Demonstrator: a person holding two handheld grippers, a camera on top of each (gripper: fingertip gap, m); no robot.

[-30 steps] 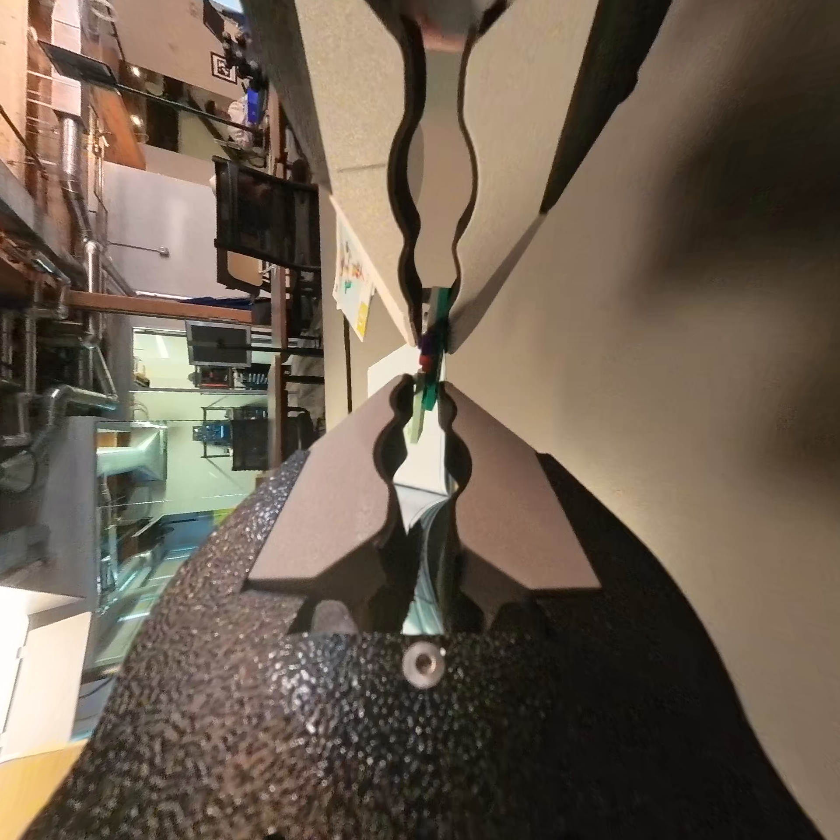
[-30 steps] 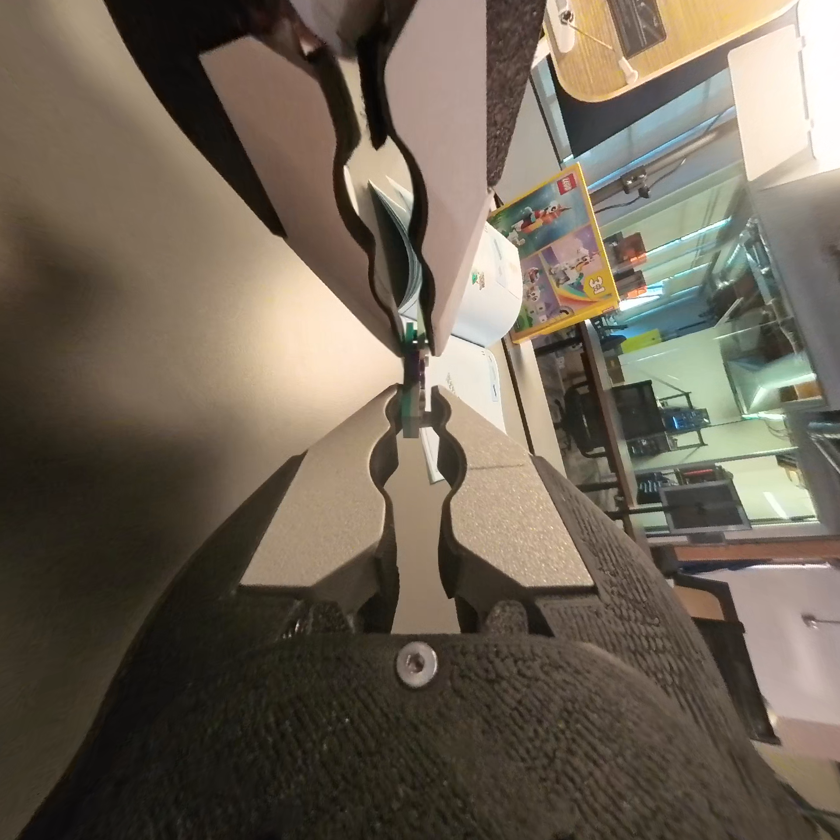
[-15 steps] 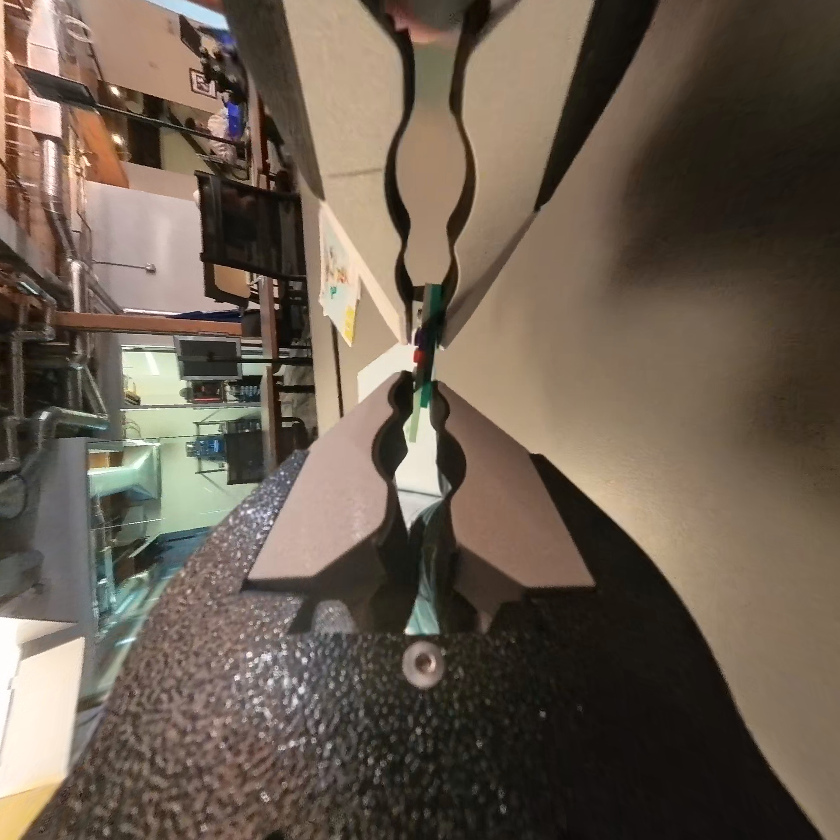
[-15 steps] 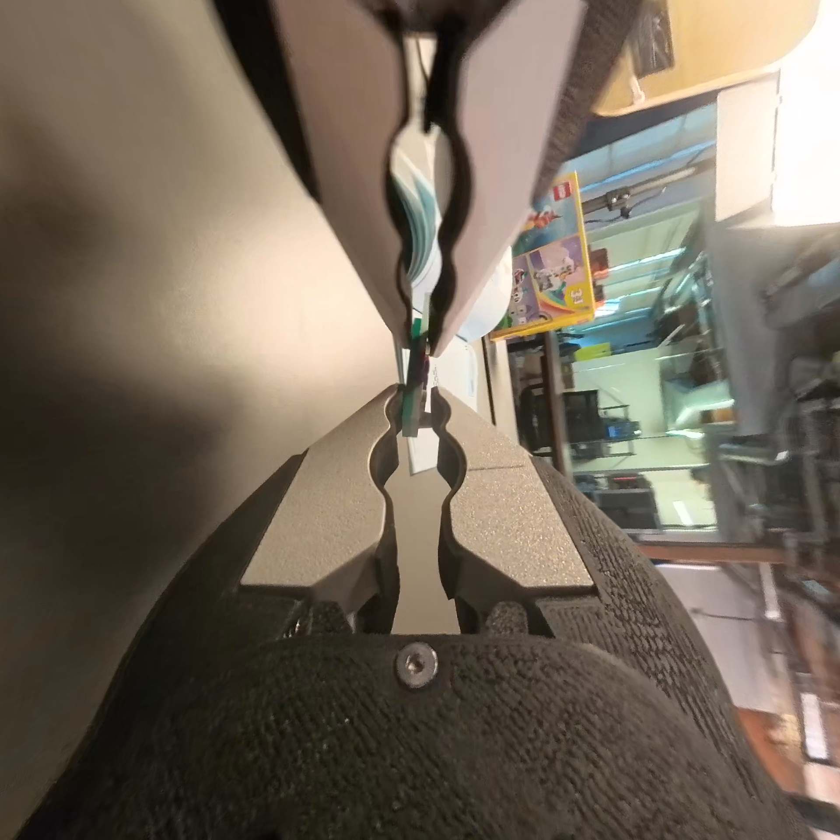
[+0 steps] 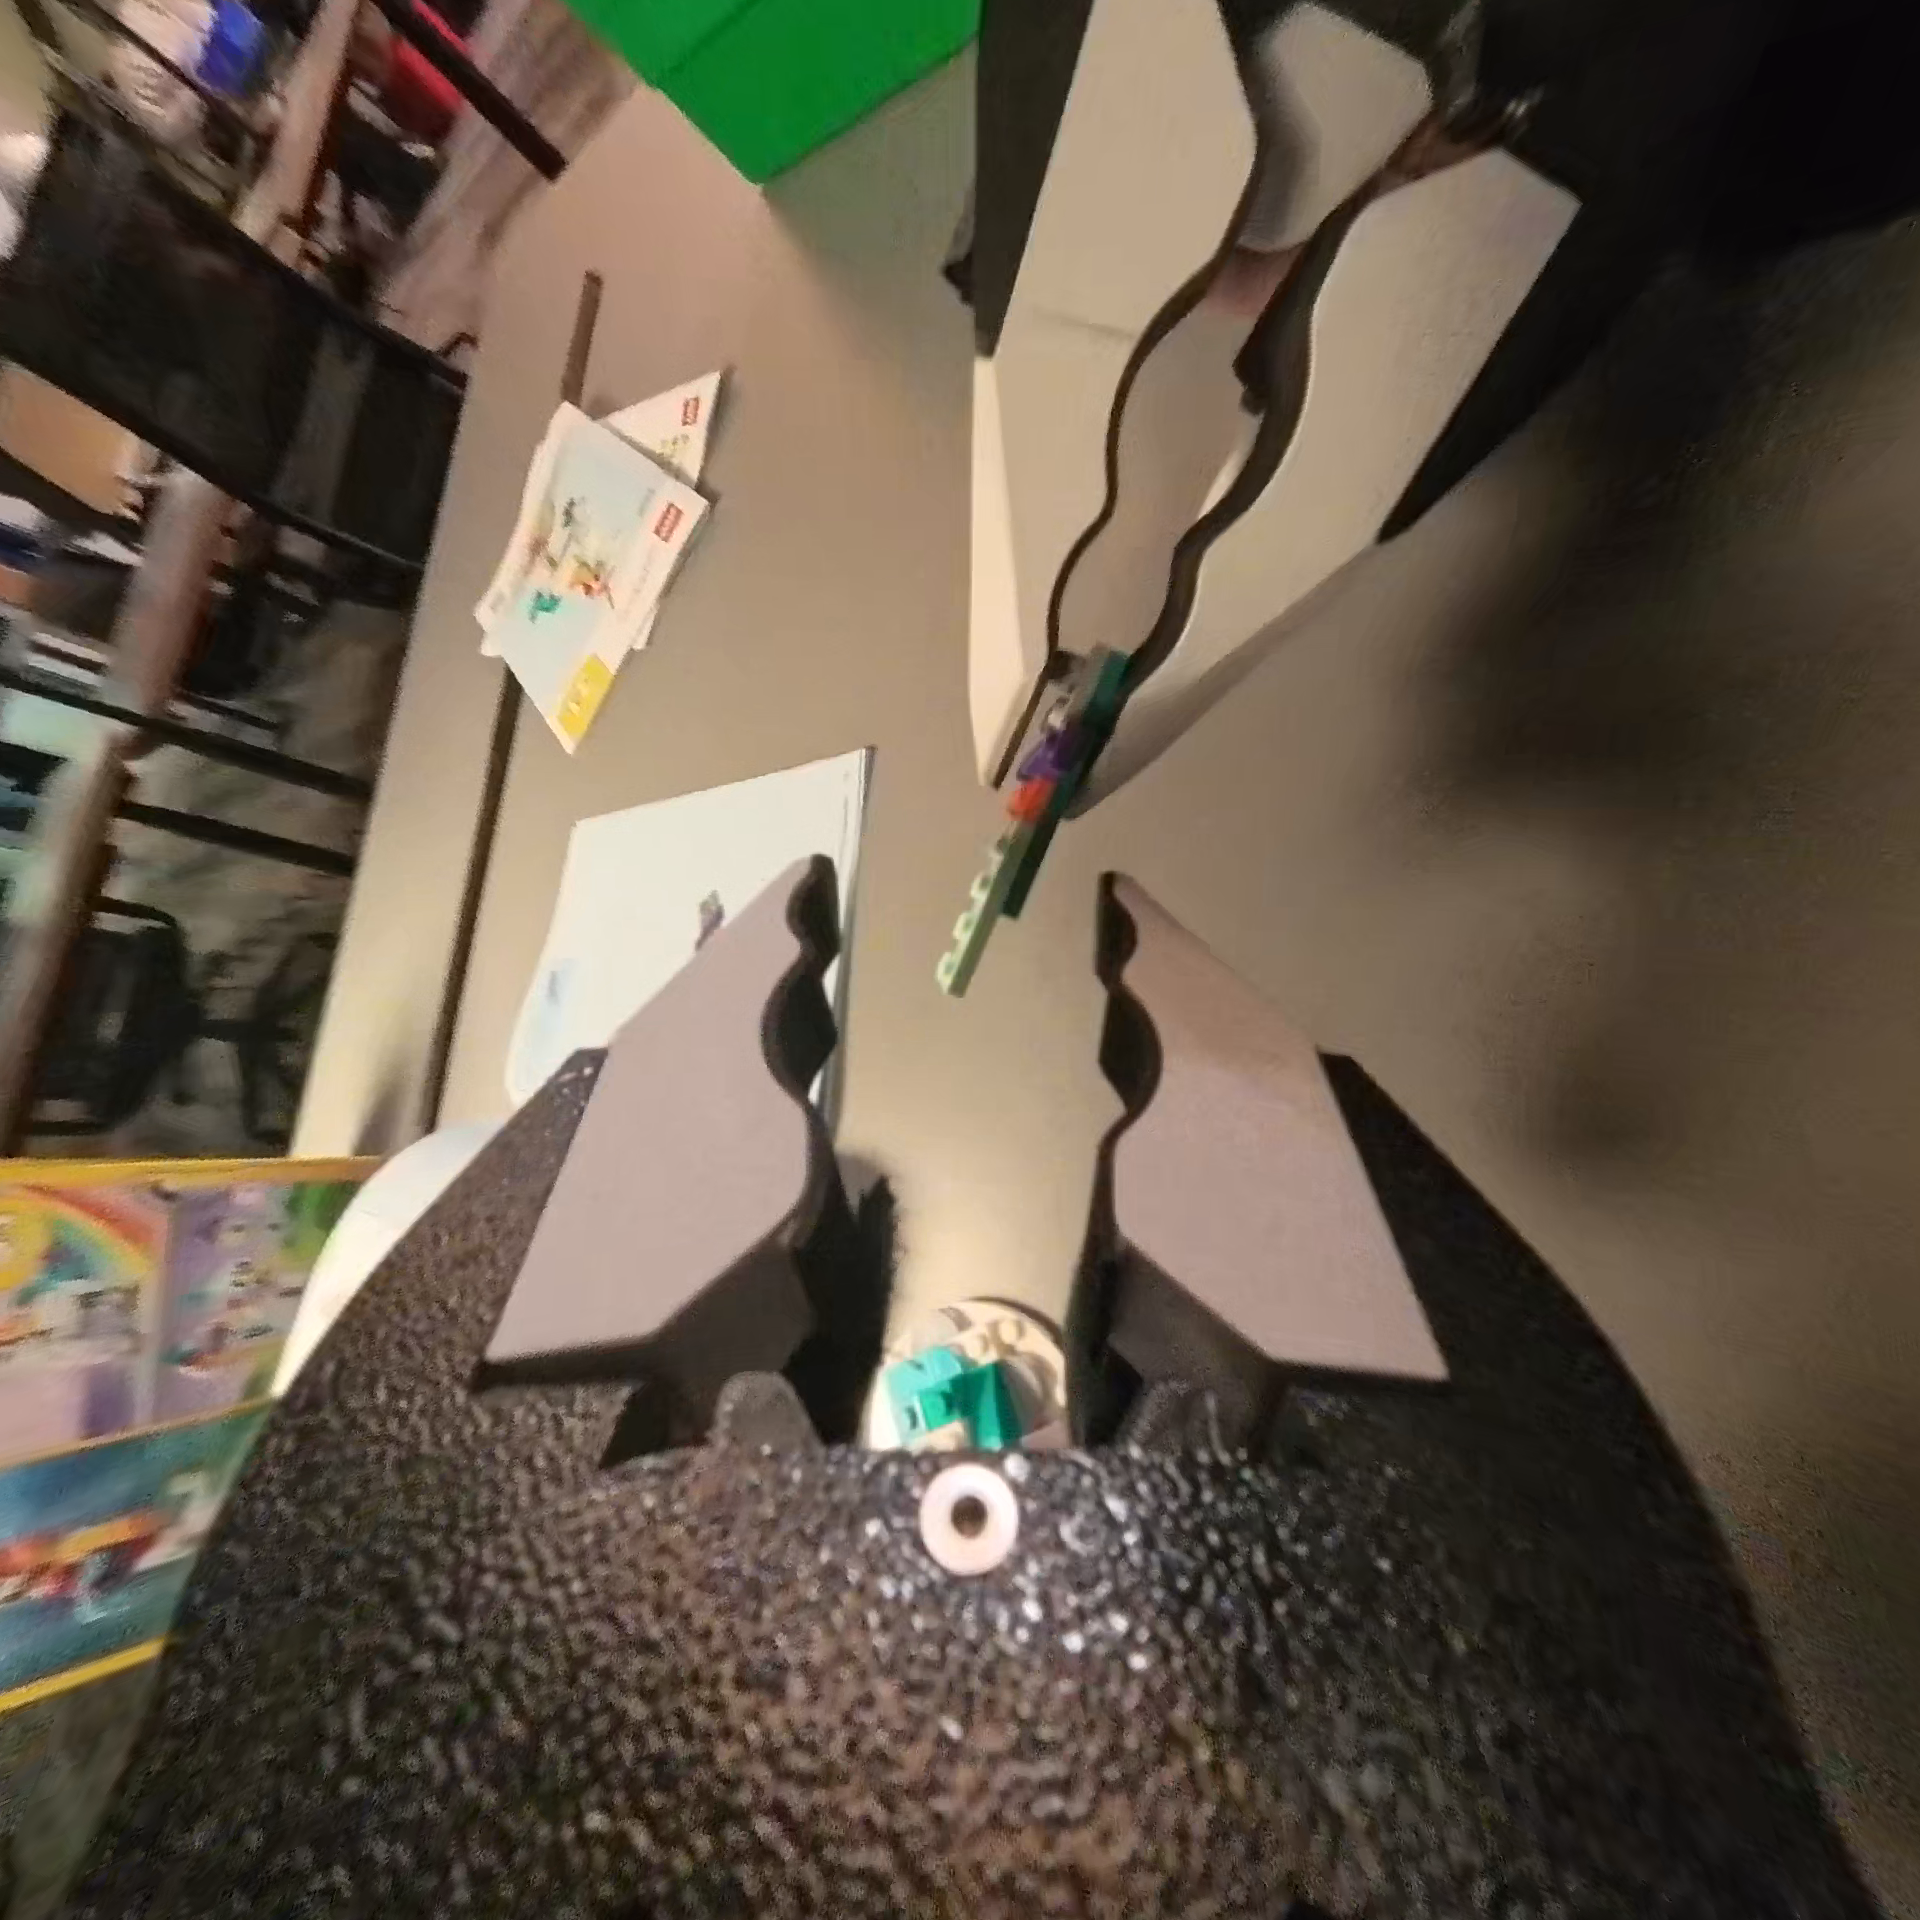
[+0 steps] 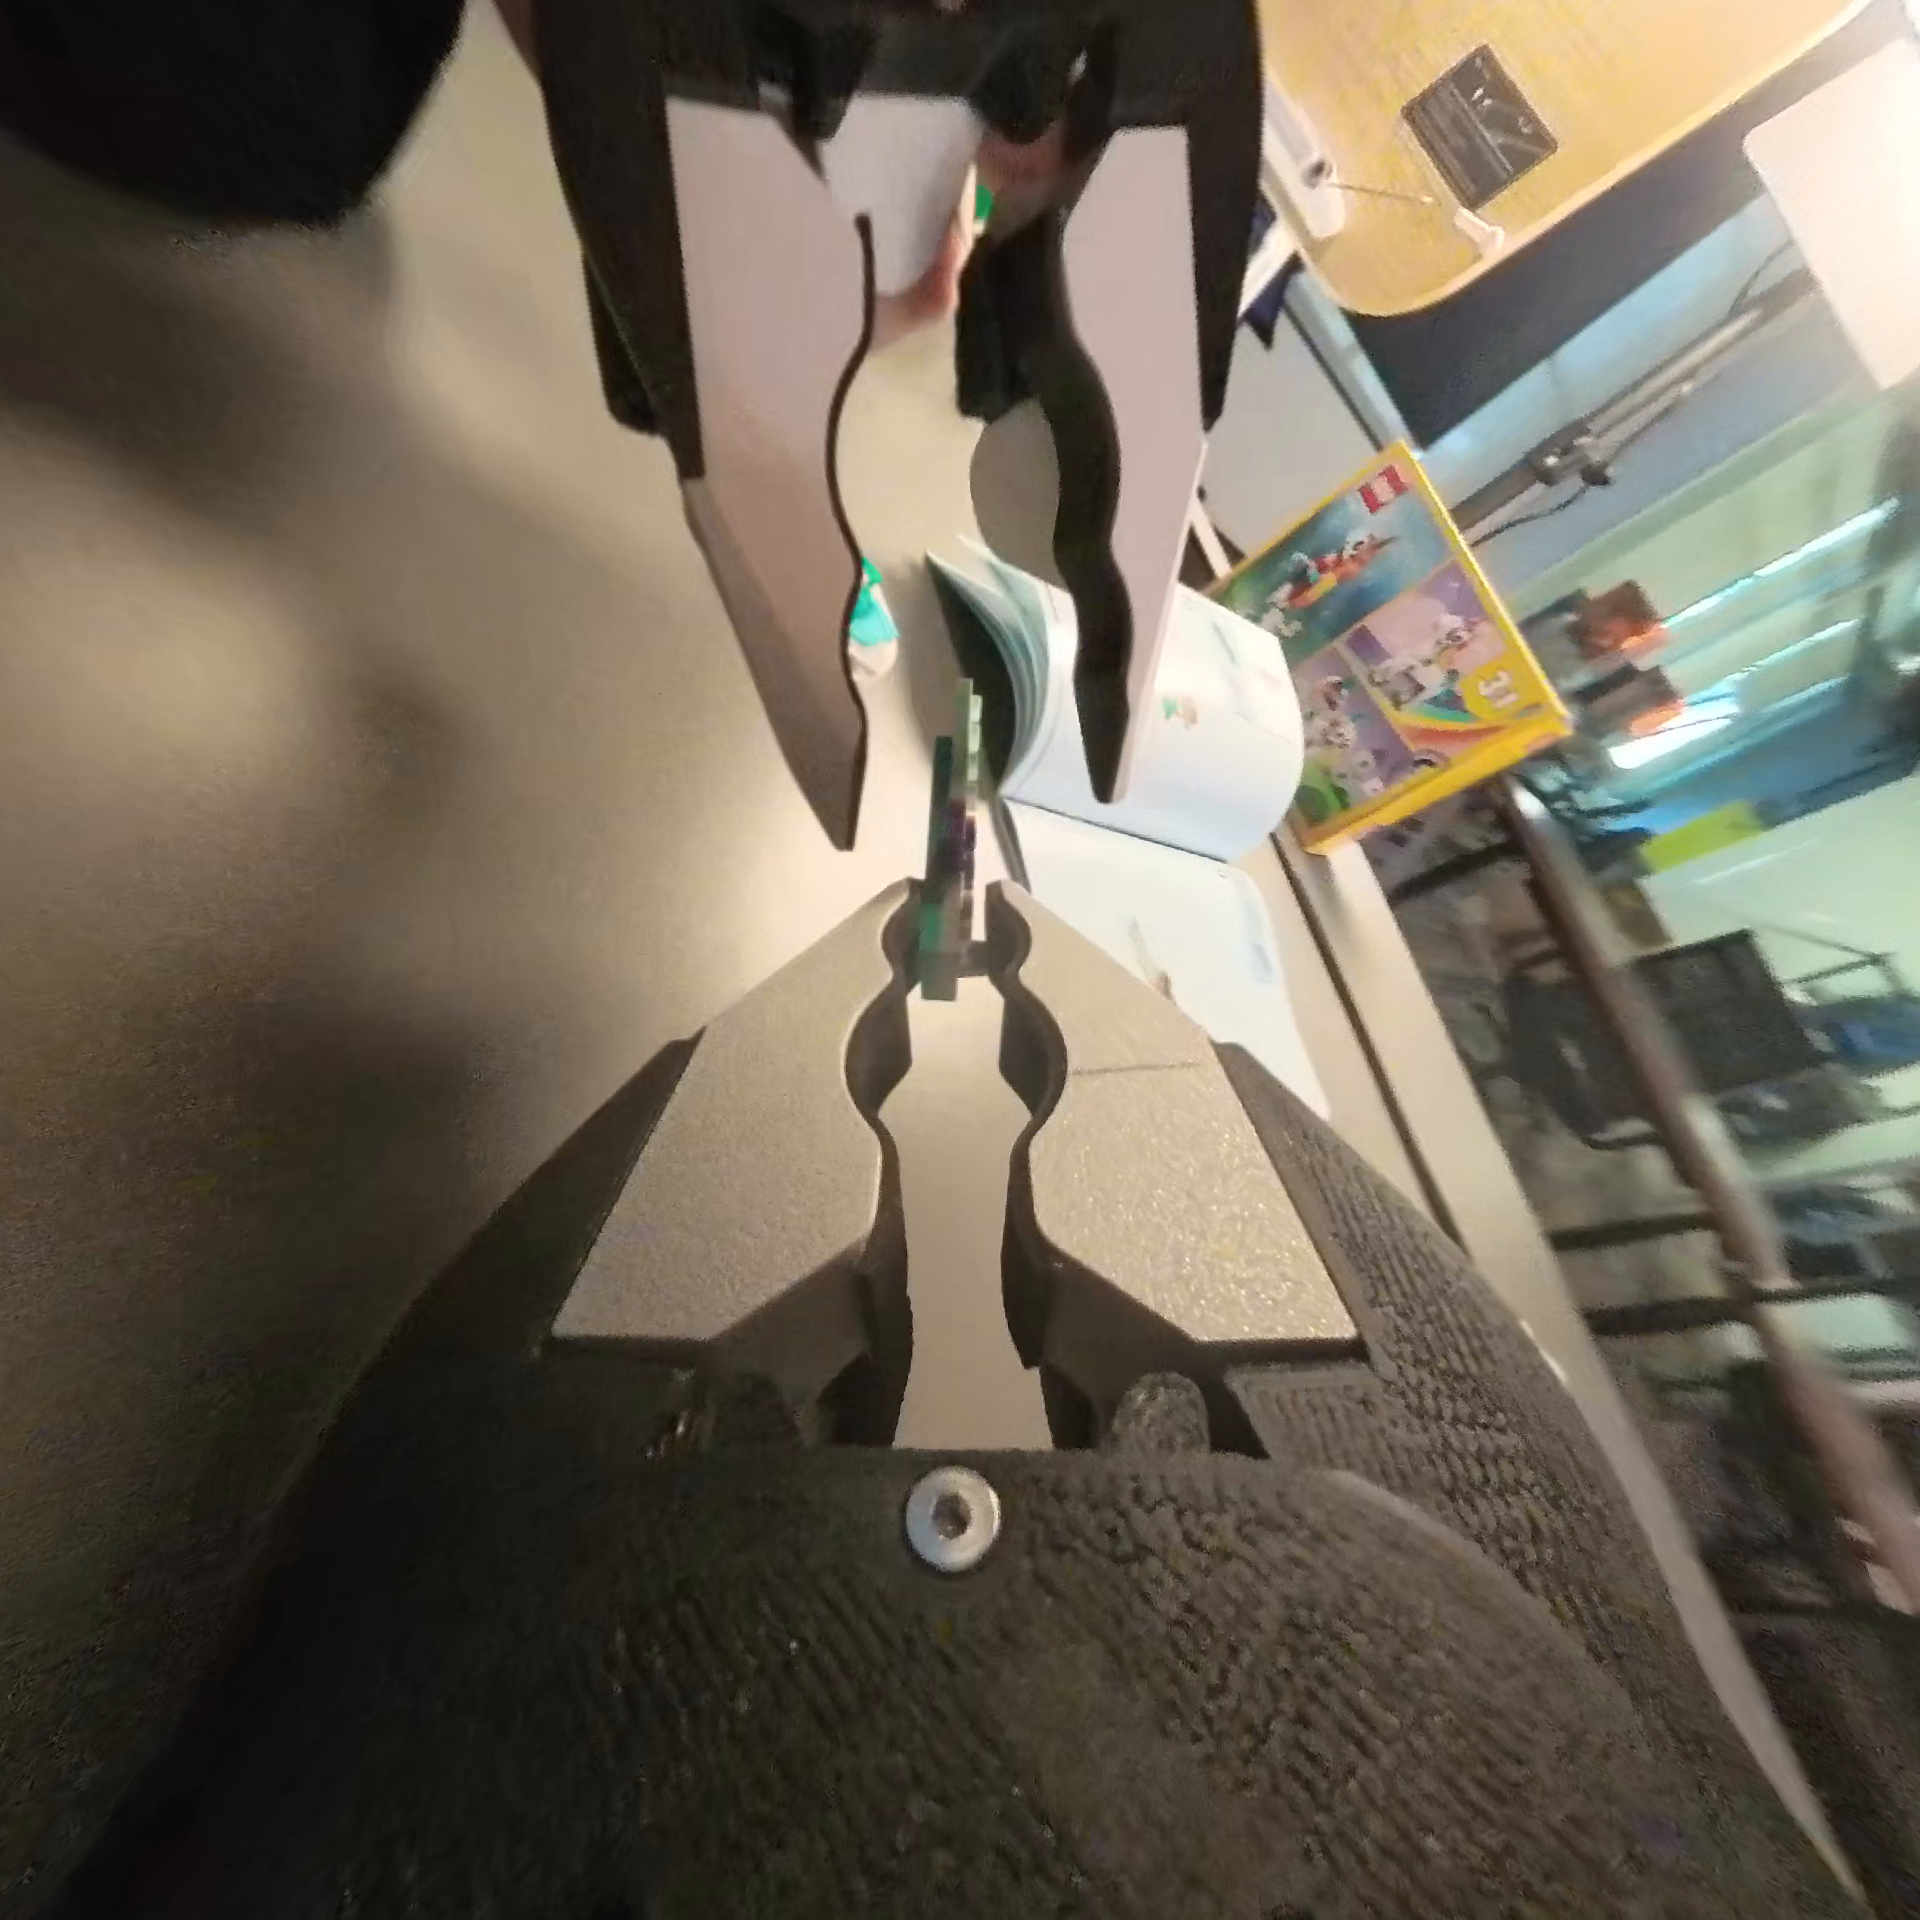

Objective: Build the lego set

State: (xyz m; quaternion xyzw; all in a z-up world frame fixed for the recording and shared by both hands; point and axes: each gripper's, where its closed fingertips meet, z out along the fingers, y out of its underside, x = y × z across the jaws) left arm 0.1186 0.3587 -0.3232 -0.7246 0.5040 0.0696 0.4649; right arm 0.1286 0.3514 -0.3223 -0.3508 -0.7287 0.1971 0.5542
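Note:
A thin lego assembly [image 5: 1013, 842] of green plates with small purple and red bricks hangs above the grey table [image 5: 1455, 935]. My right gripper [image 6: 951, 920] is shut on one end of it [image 6: 948, 883]. In the left wrist view the right gripper [image 5: 1044, 774] reaches in from the top. My left gripper [image 5: 966, 894] is open and empty, its fingertips on either side of the assembly's free end without touching it. In the right wrist view the left gripper [image 6: 971, 810] faces mine from above, jaws apart.
An open instruction booklet [image 5: 707, 914] lies on the table, with loose leaflets [image 5: 592, 551] beyond it. A colourful lego box [image 6: 1403, 665] and a white container [image 6: 1236, 748] stand near the table edge. Teal pieces on a white round part [image 5: 956, 1392] lie under the left gripper. A green box [image 5: 790, 62] sits far off. My left and right fingertips are right by each other.
My left gripper has opened, let go of the assembly and drawn back a little. My right gripper still holds the assembly. Both views have swung round.

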